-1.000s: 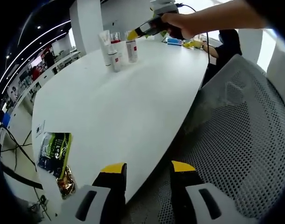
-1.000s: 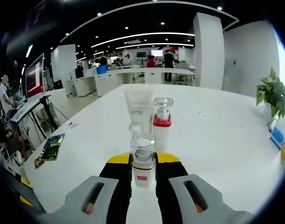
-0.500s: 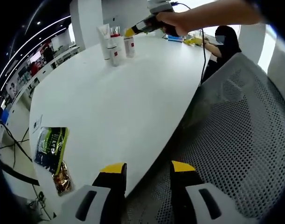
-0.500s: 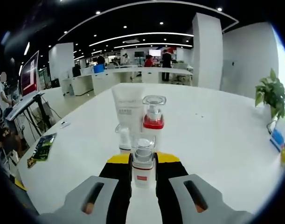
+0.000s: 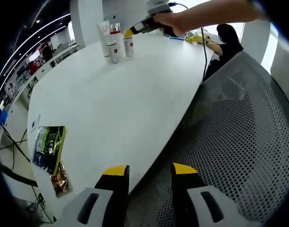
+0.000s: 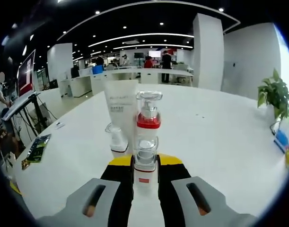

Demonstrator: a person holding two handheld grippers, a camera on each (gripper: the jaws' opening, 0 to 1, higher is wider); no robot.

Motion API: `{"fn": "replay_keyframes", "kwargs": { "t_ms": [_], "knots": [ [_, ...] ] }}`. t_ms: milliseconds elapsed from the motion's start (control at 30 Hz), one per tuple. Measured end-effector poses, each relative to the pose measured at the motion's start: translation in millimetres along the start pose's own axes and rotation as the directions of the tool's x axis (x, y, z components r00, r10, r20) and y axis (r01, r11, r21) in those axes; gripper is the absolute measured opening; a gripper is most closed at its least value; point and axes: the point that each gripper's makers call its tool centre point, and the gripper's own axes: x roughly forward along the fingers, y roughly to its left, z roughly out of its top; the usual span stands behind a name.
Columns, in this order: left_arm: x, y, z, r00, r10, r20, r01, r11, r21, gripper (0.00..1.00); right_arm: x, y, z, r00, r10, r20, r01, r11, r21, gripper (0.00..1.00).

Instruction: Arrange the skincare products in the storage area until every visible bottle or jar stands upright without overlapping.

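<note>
I'm placing: right gripper clamped on small clear-capped white bottle; white tube at 12 o'clock. Left gripper apart. Next: set down, release.

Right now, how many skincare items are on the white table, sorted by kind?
White squeeze tube standing on its cap: 1
Clear pump bottles with a red band: 2, one held in the right gripper
Small clear-topped white bottle: 1
Total: 4

open-plan office | white desks | ceiling light strips | mesh chair
</note>
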Motion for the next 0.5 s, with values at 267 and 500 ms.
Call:
{"fn": "replay_keyframes", "kwargs": {
  "t_ms": [267, 500],
  "knots": [
    [1.7, -0.8, -1.5, 1.000, -0.004, -0.006, 0.004, 1.000, -0.002, 0.36, 10.3, 2.4, 3.3, 1.000, 0.002, 0.017, -0.001, 1.000, -0.014, 0.16],
    [1.3, 0.4, -0.8, 1.000, 0.005, 0.000, -0.005, 1.000, -0.006, 0.31, 16.8, 1.0, 4.1, 1.000, -0.003, 0.031, 0.004, 1.000, -0.011, 0.16]
  ]
}}
